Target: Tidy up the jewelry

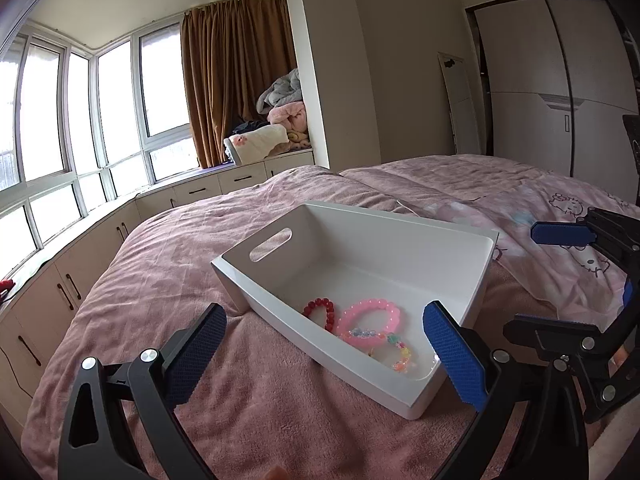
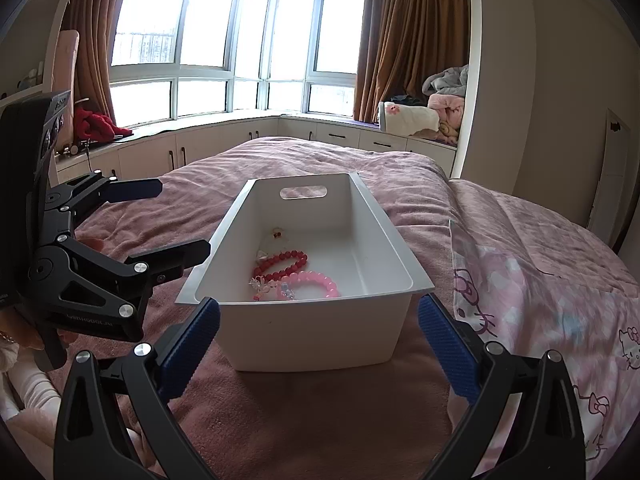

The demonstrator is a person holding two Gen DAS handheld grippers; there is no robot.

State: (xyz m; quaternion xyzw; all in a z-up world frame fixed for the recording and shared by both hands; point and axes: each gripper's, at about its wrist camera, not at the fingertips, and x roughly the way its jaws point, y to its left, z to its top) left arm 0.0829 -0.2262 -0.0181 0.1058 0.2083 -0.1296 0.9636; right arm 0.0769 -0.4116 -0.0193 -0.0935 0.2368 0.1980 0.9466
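A: Where does the jewelry sit right now?

B: All of it that I can see lies in the white bin (image 2: 320, 320) on the bed (image 2: 280, 420): a red bracelet (image 2: 280, 262), a pink bracelet (image 2: 316, 282), and a small multicolored beaded piece (image 1: 400, 354) touching the pink one. They bunch at the near end; the far end by the handle slot is bare.

A: And the grippers?

B: The left gripper (image 1: 324, 354) has its jaws spread wide and holds nothing, hovering at the near rim. The right gripper (image 2: 318, 344) also has its jaws open and empty, straddling the bin's near wall without touching it, as far as I can tell.

A: So what is the step?

B: I judge the sorting looks nearly done, or a piece needs spreading out. To do that well, come down from above, not over the wall. Pinch one strand only; the beads overlap, so a deep bite would lift two together. The bin may also slide on the soft cover.
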